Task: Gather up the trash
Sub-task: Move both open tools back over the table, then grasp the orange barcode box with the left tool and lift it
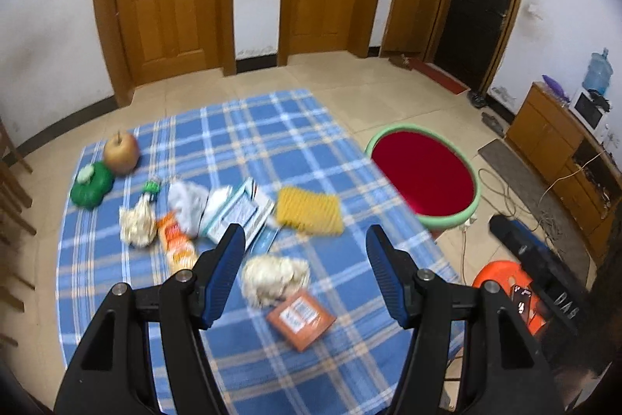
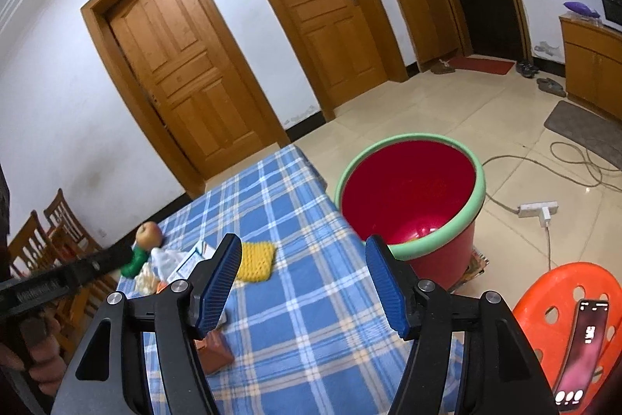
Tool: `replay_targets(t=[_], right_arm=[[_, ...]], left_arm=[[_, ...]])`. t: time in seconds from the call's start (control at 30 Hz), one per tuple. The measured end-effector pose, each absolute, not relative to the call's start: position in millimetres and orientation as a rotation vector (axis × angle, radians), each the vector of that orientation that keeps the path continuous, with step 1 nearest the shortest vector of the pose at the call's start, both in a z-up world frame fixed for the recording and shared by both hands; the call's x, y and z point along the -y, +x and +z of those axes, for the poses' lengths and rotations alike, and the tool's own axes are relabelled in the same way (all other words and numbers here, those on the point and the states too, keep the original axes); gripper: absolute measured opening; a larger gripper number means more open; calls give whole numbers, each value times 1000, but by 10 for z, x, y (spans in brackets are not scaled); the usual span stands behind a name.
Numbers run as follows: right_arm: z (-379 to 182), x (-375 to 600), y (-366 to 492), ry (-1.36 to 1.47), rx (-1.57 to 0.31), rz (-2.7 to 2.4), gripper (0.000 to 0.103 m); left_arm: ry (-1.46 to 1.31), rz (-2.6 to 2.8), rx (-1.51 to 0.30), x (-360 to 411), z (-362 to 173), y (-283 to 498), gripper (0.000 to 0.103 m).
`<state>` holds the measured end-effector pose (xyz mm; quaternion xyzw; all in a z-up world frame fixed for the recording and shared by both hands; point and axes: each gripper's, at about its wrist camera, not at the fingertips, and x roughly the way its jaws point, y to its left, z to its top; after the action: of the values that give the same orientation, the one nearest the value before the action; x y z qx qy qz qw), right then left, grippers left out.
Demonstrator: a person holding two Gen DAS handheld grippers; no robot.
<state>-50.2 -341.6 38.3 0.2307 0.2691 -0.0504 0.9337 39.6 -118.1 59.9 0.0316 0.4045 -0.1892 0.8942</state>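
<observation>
Several pieces of trash lie on the blue plaid tabletop (image 1: 272,127) in the left wrist view. A crumpled paper wad (image 1: 274,277) sits just ahead of the left claw (image 1: 305,251), whose jaws stand apart with nothing between them. At about five o'clock from the wad, touching it, is a flat orange packet (image 1: 301,321). Toward ten o'clock a second paper wad (image 1: 136,222), an orange snack wrapper (image 1: 177,244), a white crumpled tissue (image 1: 186,201) and a flattened carton (image 1: 241,211) crowd together. A yellow knitted pad (image 1: 311,211) lies at twelve o'clock, and an apple (image 1: 121,152) with a green toy vegetable (image 1: 91,185) sits at the far left.

I judge the near wad light, soft and easily squashed: it should take a pinch across its middle and will not slip. The packet looks thin and flat, so it needs one edge caught. The red bucket (image 1: 423,177), off the tabletop's edge at two o'clock, seems the place for the trash.

From the right wrist view, the right claw (image 2: 303,279) hangs open and empty over the cloth, with the bucket's green rim (image 2: 408,139) at one o'clock. Only this view looks down inside the bucket, where something pale, too small to name, lies at the bottom. It also shows a phone (image 2: 583,349) on an orange stool (image 2: 559,279), and the left tool's dark body at nine o'clock. The near wad is hidden here; only the left view shows it.
</observation>
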Motion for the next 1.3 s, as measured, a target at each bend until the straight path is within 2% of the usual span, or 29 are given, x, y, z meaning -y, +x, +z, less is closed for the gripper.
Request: replay_targets(t=[0.47, 1.3], right_arm=[[331, 3333, -542, 461, -582, -68, 68], [148, 3412, -486, 497, -647, -79, 68]], left_arm=[[49, -331, -1009, 1135, -112, 338, 64], [7, -335, -1094, 1189, -620, 466, 64]])
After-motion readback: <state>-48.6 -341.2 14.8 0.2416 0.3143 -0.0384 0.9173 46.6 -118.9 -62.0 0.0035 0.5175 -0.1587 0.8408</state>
